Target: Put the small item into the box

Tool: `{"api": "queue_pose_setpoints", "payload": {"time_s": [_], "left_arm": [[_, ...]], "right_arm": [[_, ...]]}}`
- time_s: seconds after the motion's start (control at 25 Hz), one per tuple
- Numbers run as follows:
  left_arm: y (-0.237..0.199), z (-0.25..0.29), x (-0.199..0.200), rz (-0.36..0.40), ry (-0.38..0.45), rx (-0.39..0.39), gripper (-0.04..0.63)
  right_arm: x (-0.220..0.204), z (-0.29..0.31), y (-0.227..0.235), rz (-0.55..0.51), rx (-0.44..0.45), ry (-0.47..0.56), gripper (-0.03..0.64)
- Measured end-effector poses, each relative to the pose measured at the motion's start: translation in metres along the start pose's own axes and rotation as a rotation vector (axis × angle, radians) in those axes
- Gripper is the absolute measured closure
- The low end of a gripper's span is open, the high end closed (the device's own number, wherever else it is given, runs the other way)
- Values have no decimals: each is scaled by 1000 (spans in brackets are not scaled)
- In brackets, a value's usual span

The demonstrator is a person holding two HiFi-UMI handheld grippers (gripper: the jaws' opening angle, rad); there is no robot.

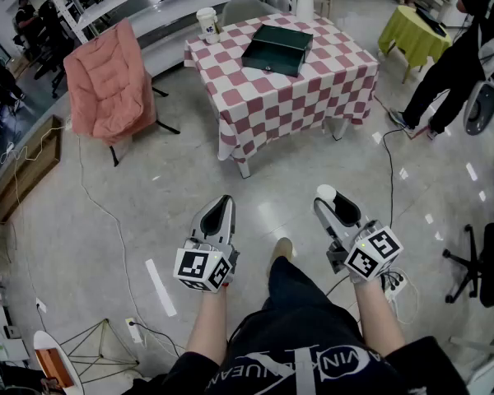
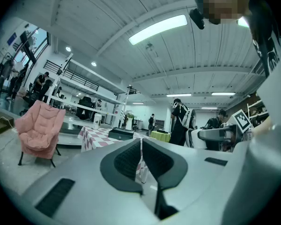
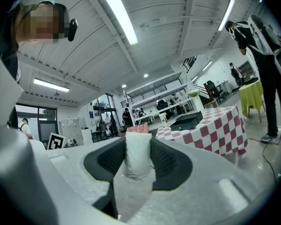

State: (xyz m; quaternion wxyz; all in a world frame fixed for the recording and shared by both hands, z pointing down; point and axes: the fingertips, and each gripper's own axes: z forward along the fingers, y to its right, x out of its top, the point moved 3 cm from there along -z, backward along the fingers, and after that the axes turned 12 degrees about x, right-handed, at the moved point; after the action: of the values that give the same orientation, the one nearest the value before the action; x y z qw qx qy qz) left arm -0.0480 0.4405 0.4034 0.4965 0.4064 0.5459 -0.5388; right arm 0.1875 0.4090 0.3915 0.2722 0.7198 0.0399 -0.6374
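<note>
Right gripper [image 1: 331, 201] grips the small item [image 3: 137, 154], white and upright; the box [image 1: 277, 49] lies well ahead, slightly right of its aim.

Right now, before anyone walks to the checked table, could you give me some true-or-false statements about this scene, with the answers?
The right gripper clamps a small white wrapped item. True.
The dark green box lies on the floor. False: it sits on the pink-and-white checked table.
The left gripper is shut, with nothing in it. True.
The pink padded chair stands right of the table. False: in the head view it is left of it.
</note>
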Motion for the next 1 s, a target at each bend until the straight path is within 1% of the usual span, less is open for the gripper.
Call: {"api": "queue_pose_setpoints", "payload": {"time_s": [0.36, 0.68, 0.8, 1.0], "left_arm": [[-23, 66, 4, -2, -15, -19, 577], [-52, 123, 15, -2, -4, 5, 577], [-56, 144, 17, -8, 2, 3, 577], [-58, 172, 16, -3, 4, -3, 577]], "right_arm": [[9, 52, 50, -2, -1, -7, 446], [22, 103, 95, -5, 21, -23, 446], [28, 118, 111, -8, 29, -32, 446], [34, 135, 133, -2, 41, -18, 446]]}}
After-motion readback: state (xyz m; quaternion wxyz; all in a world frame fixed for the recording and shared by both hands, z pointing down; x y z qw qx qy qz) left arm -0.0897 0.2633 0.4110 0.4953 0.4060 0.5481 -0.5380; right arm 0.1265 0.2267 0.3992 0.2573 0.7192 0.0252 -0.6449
